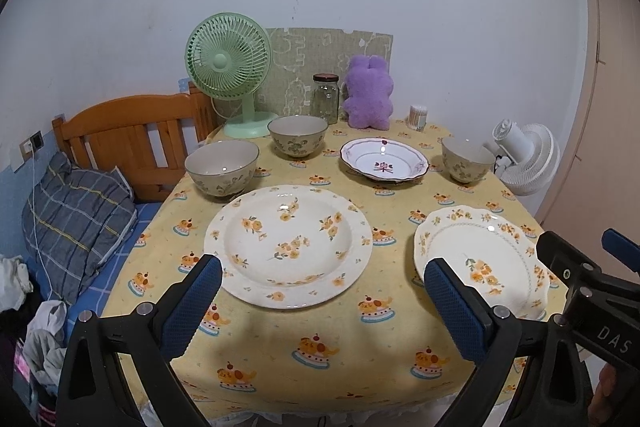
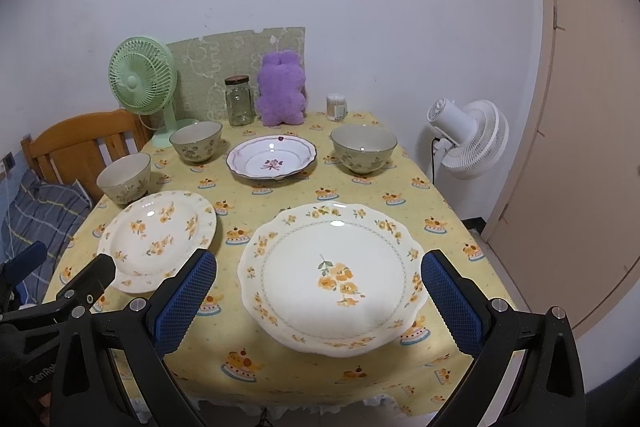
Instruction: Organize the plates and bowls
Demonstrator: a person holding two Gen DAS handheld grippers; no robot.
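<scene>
Left wrist view: the left gripper [image 1: 322,293] hovers with fingers wide over the round yellow-flowered plate [image 1: 288,245] at the table's [image 1: 304,355] near left. The right gripper [image 2: 318,291], fingers also wide and empty, hangs above the scalloped plate [image 2: 332,279] near right; three bowls and a purple-trimmed plate [image 2: 272,159] sit far.

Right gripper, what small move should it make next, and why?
Probably ease the right gripper forward and down to the near rim of the scalloped plate: its jaws are open and empty, and that plate lies directly ahead, unstacked.
</scene>
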